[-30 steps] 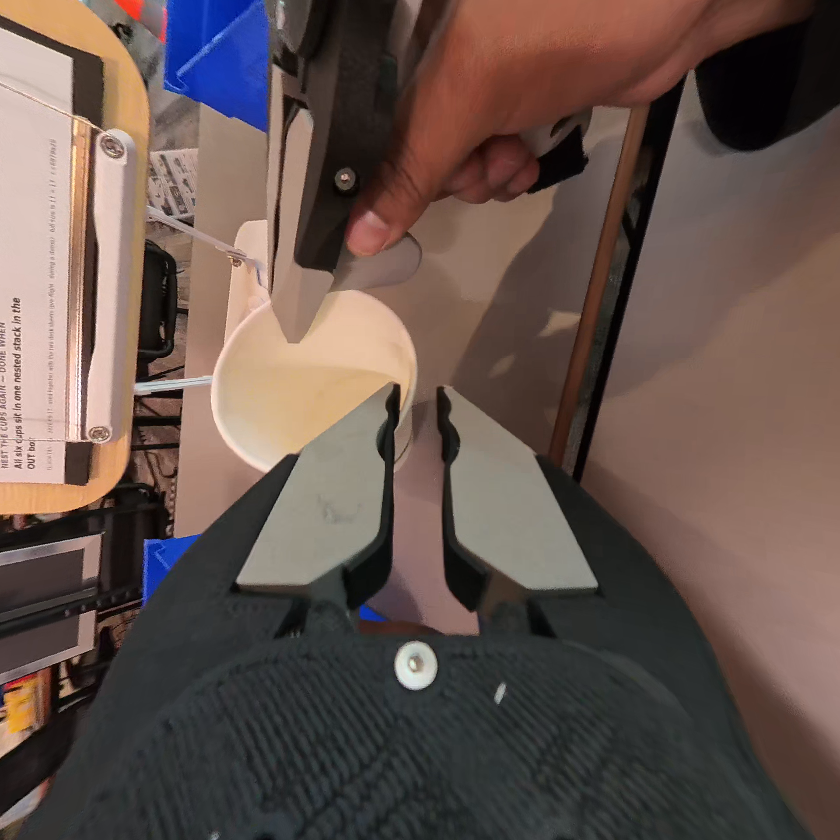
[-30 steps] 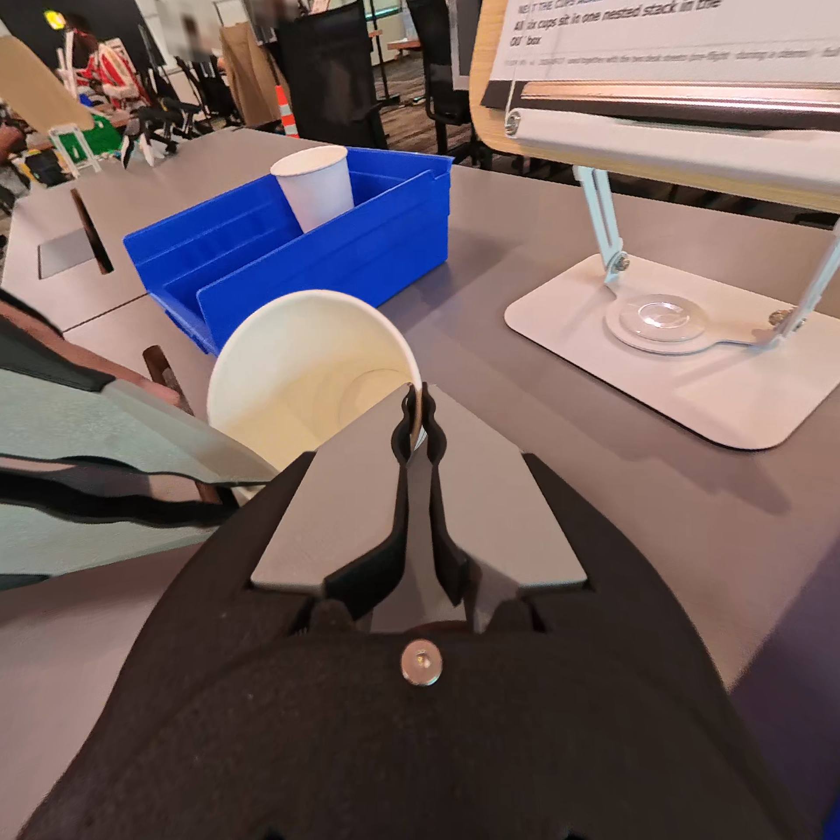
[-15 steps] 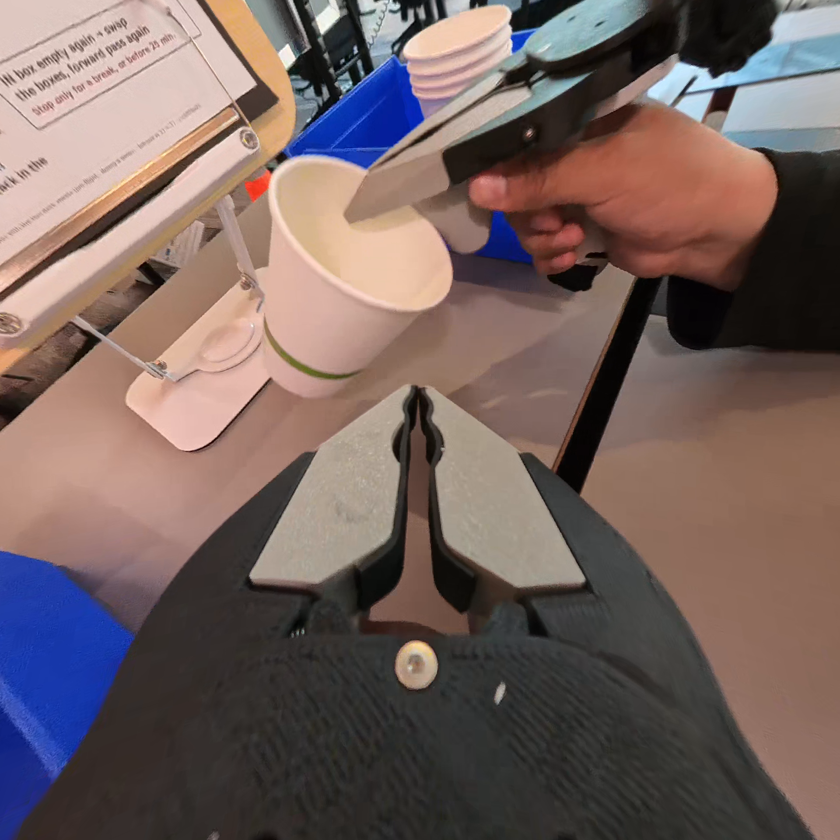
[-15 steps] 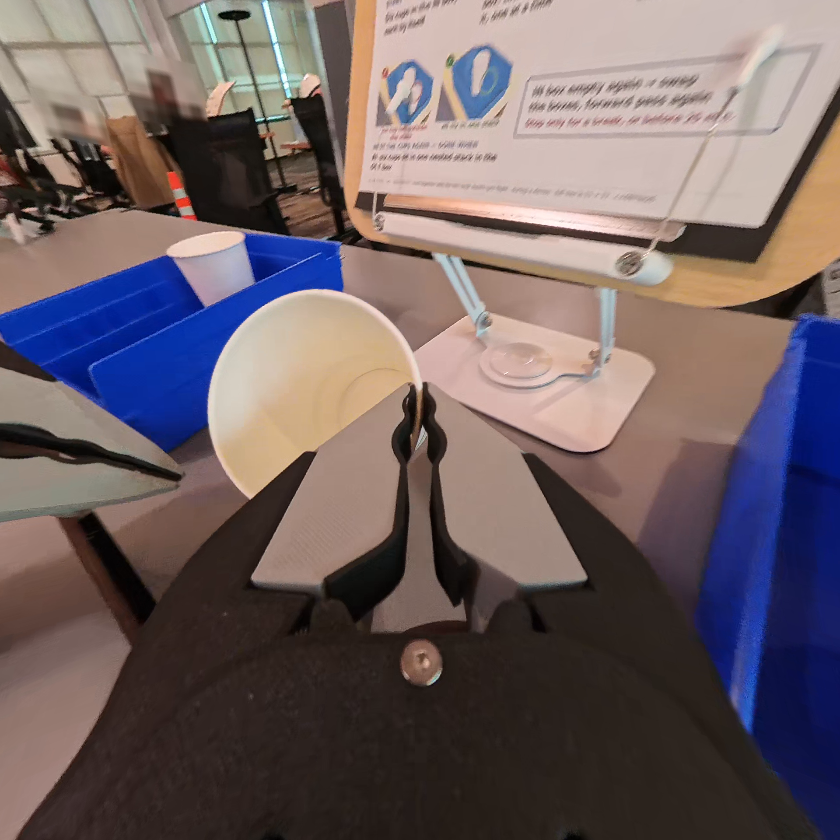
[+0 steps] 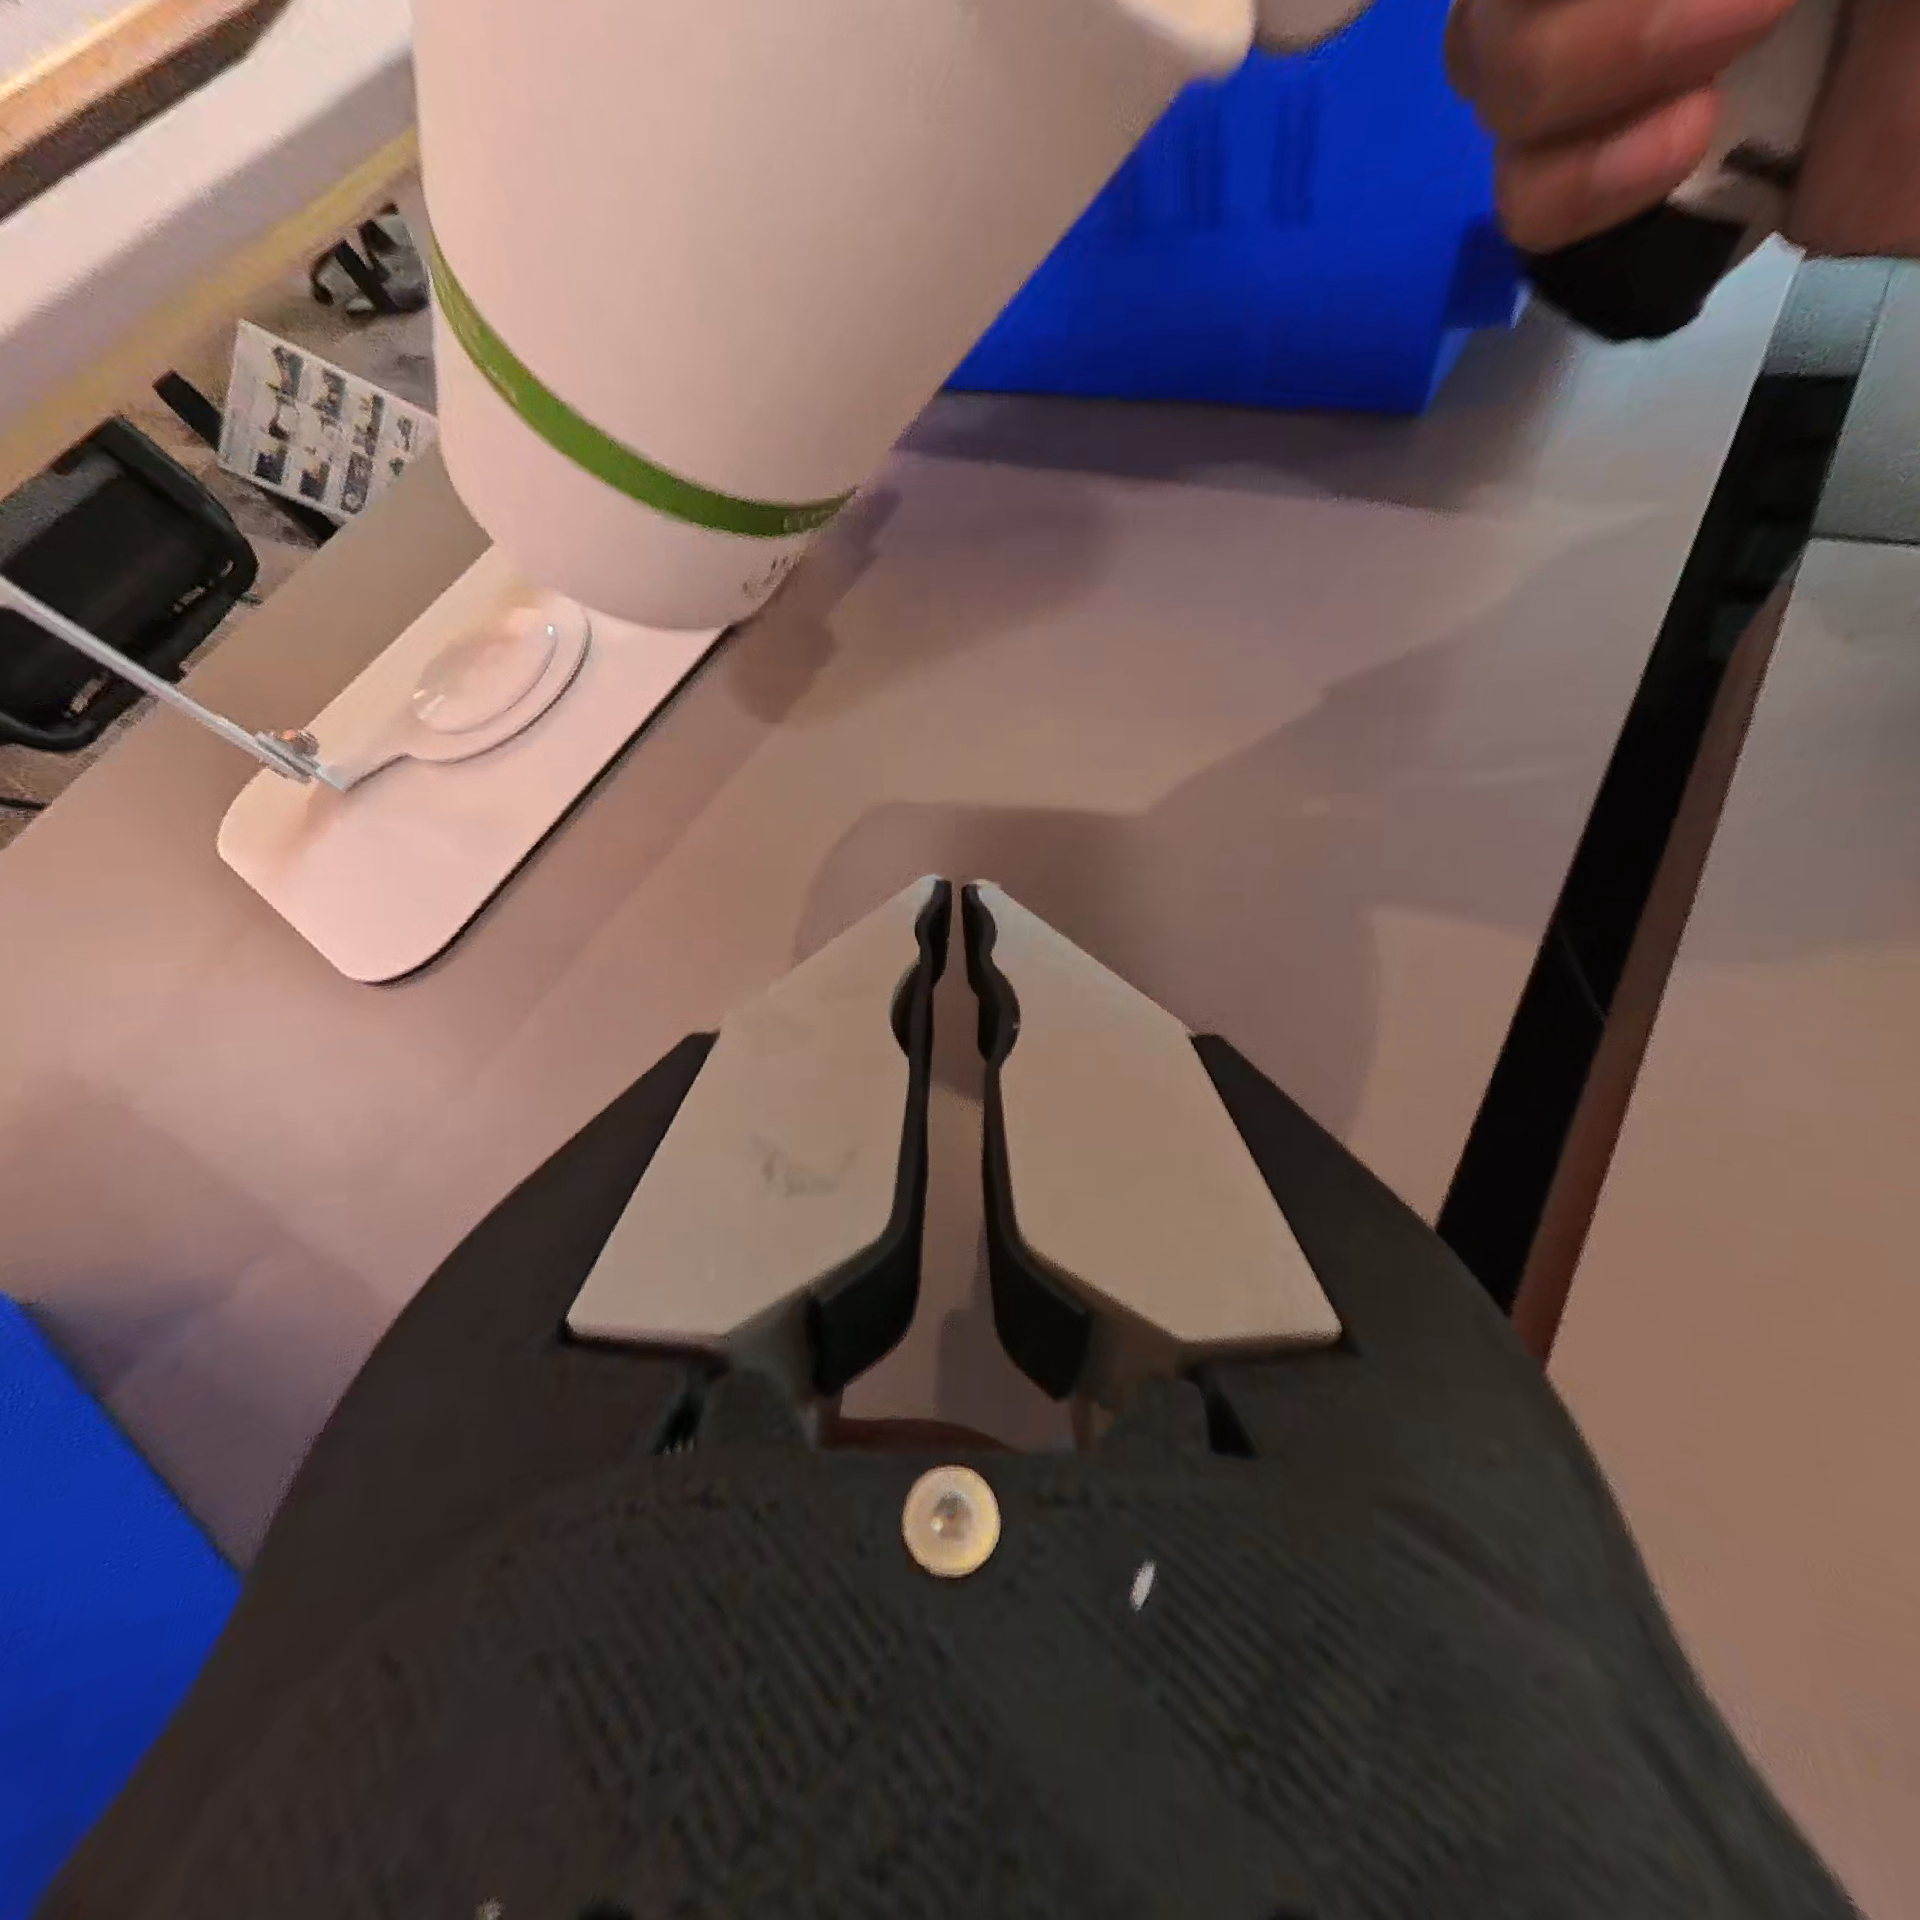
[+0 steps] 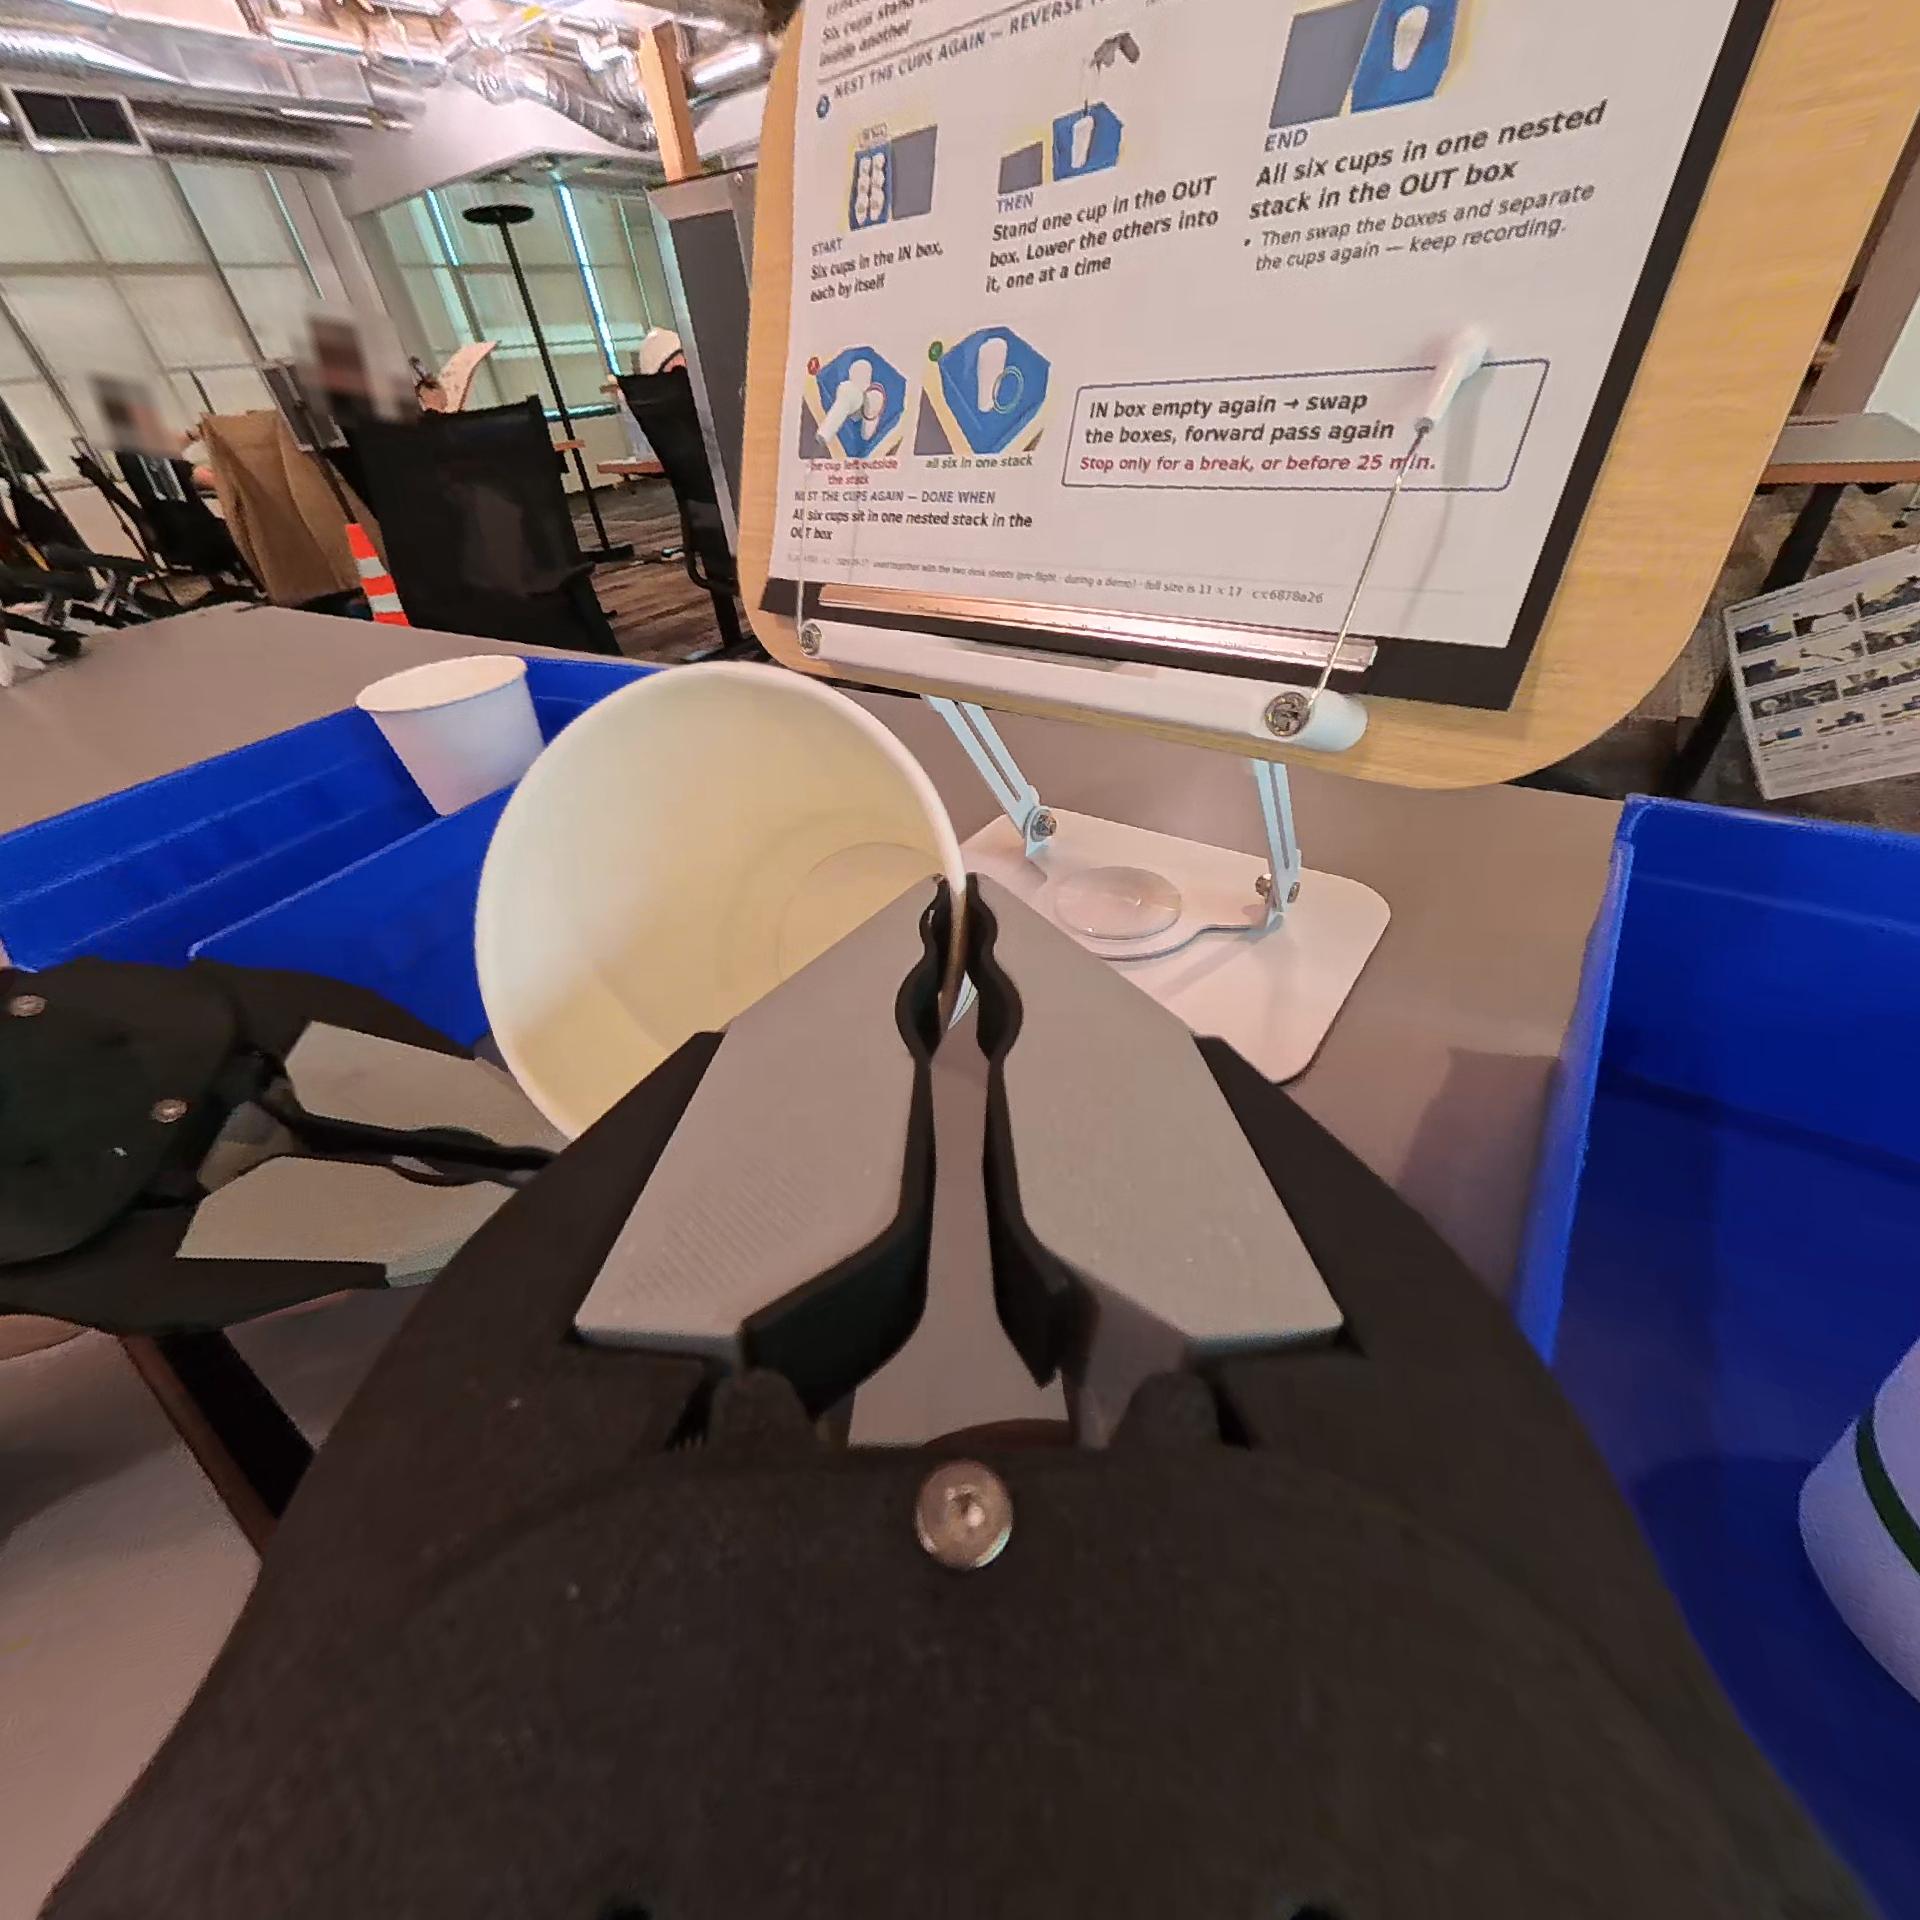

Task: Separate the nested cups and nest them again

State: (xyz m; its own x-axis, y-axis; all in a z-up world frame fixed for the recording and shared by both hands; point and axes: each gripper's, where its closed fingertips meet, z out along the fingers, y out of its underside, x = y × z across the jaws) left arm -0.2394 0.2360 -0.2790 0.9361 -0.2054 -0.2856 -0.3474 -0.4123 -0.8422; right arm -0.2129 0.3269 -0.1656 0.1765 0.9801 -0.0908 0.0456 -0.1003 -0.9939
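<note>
My right gripper (image 6: 958, 896) is shut on the rim of a white paper cup (image 6: 686, 883), held in the air with its mouth towards the camera. The same cup (image 5: 717, 301), with a green band near its base, fills the top of the left wrist view, above and ahead of my left gripper (image 5: 956, 891), which is shut and empty above the grey table (image 5: 1143, 665). The left gripper also shows at the left of the right wrist view (image 6: 301, 1226). Another white cup (image 6: 457, 727) stands in the blue bin (image 6: 239, 862) at the left. Part of a cup (image 6: 1870, 1538) lies in the blue bin (image 6: 1704, 1143) at the right.
A wooden board with an instruction sheet (image 6: 1247, 343) stands on a white base (image 6: 1226, 966) at the back of the table; the base shows in the left wrist view (image 5: 436, 821) too. A hand (image 5: 1600, 114) holds the right gripper. The table edge (image 5: 1621, 873) runs along the right.
My left gripper has let go of the cup, shut, and dropped below it. My right gripper has carried the cup up and to the right, towards the right-hand blue bin.
</note>
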